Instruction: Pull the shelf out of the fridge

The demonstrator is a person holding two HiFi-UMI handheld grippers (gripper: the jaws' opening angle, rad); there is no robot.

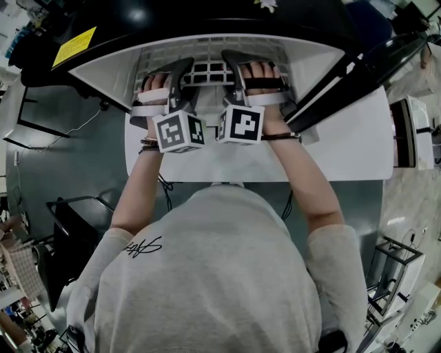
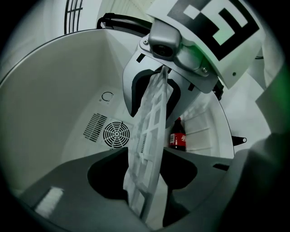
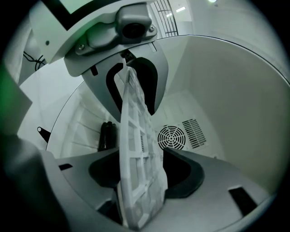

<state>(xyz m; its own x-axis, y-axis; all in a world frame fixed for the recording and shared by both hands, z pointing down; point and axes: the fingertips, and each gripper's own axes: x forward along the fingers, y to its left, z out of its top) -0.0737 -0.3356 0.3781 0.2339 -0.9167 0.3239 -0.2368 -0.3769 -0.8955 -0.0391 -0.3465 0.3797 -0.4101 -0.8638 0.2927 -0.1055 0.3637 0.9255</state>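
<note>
Left gripper (image 2: 144,181) and right gripper (image 3: 140,181) each clamp the front edge of the white grid shelf (image 1: 207,70), which sits inside the open fridge (image 1: 103,67) — an uneven pull could skew it and jam it against the walls.

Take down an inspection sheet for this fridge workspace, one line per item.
Surface: white slab in front of the open fridge.
Job's things: shelf, a white grid at the fridge mouth, gripped on both sides.
Clutter: bottle with a red label inside the fridge, beyond the shelf.
Grippers: left gripper shut on the shelf; right gripper shut on the shelf.
Cables: cable on the floor at the left.
Surroundings: racks and gear around the floor, too small to tell apart.
</note>
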